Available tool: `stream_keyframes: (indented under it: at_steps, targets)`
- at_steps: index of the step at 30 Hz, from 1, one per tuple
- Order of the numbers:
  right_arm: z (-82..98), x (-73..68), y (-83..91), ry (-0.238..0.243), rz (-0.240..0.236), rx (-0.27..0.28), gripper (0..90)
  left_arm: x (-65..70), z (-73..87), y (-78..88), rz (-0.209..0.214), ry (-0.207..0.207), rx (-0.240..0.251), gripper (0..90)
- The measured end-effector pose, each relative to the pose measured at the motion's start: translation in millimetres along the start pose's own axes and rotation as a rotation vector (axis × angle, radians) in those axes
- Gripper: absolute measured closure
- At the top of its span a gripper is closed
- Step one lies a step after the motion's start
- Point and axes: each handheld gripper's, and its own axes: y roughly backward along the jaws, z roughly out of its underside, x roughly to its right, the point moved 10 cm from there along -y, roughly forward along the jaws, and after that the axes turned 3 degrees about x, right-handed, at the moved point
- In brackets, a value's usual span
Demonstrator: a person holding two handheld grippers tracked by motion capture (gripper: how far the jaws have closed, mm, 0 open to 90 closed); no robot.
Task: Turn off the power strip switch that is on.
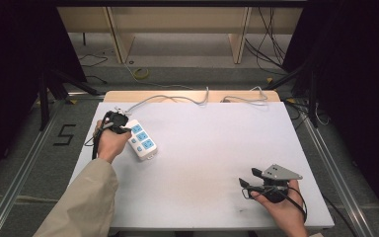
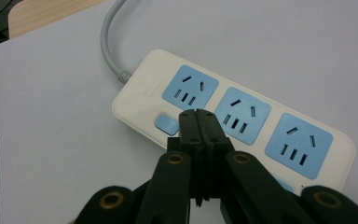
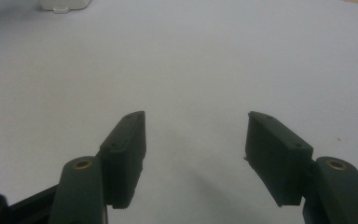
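The white plastic power strip (image 1: 142, 140) with three blue socket faces is lying on the pale grey table mat (image 1: 212, 148), its long axis running diagonally, the grey cable (image 2: 108, 42) leaving its far end toward the back edge of the mat. The left gripper (image 2: 197, 116) is hovering right at the strip, jaws clenched together with nothing between them, the joined tip sitting just beside the small blue rocker switch (image 2: 167, 124) that belongs to the first socket — so the switch is lying slightly to the left of the tip and a touch beyond it in the left gripper view. That offset is what a press would seem to be turning on. The right gripper (image 1: 249, 181) is resting well apart from the strip, near the mat's front right corner, jaws spread and empty — the left hand (image 1: 111, 143) is clearly the nearer one.
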Motion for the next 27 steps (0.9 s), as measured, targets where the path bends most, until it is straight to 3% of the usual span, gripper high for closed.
stream_keyframes:
  at_steps: [27]
  targets:
    - [0.5, 0.5, -0.1, 0.001, 0.002, -0.003, 39.2, -6.3, -7.9, -5.9, -0.019, -0.005, -0.023, 89.7]
